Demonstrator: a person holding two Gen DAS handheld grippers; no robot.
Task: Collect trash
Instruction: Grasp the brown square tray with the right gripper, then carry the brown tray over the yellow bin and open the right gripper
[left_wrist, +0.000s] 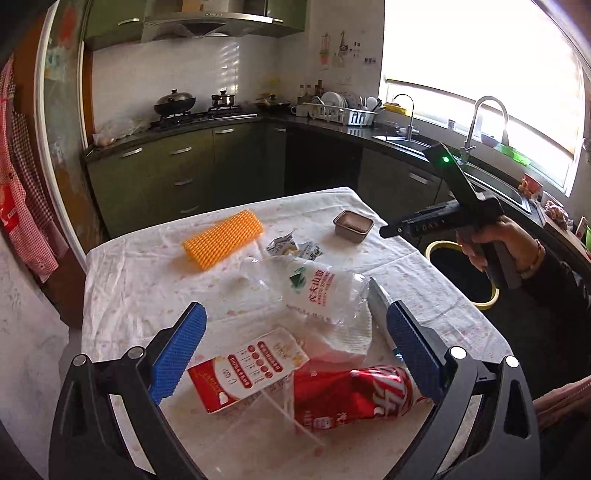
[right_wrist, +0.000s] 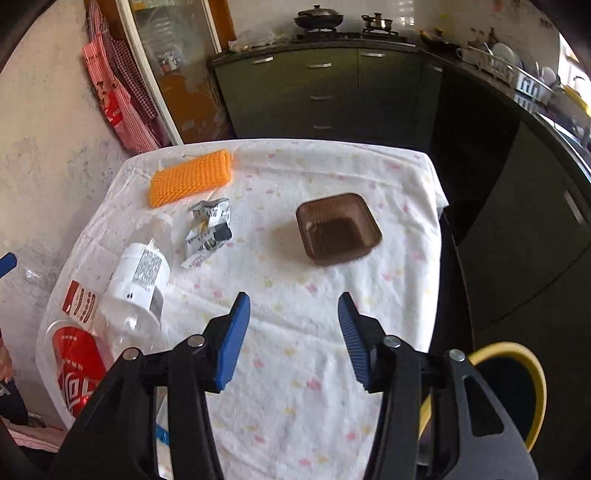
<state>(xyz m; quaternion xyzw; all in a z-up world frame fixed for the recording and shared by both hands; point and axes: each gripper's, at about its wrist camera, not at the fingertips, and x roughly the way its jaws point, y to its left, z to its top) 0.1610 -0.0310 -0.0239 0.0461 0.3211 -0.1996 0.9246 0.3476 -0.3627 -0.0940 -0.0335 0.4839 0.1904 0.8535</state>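
Note:
Trash lies on a table with a white cloth (left_wrist: 140, 280). My left gripper (left_wrist: 295, 336) is open and empty, above a red and white carton (left_wrist: 240, 373), a crushed red can (left_wrist: 354, 395) inside a clear cup, a white tissue (left_wrist: 351, 332) and a clear plastic bottle (left_wrist: 314, 288). My right gripper (right_wrist: 293, 325) is open and empty, above bare cloth, short of a brown plastic tray (right_wrist: 338, 229). Crumpled wrappers (right_wrist: 208, 230) and an orange foam net (right_wrist: 190, 177) lie further left. The bottle (right_wrist: 142, 269) and the can (right_wrist: 77, 362) show at the left.
A bin with a yellow rim (right_wrist: 517, 387) stands on the floor at the table's right side, also in the left wrist view (left_wrist: 461, 273). Dark green cabinets (left_wrist: 221, 166), a stove and a sink (left_wrist: 491, 177) line the walls beyond.

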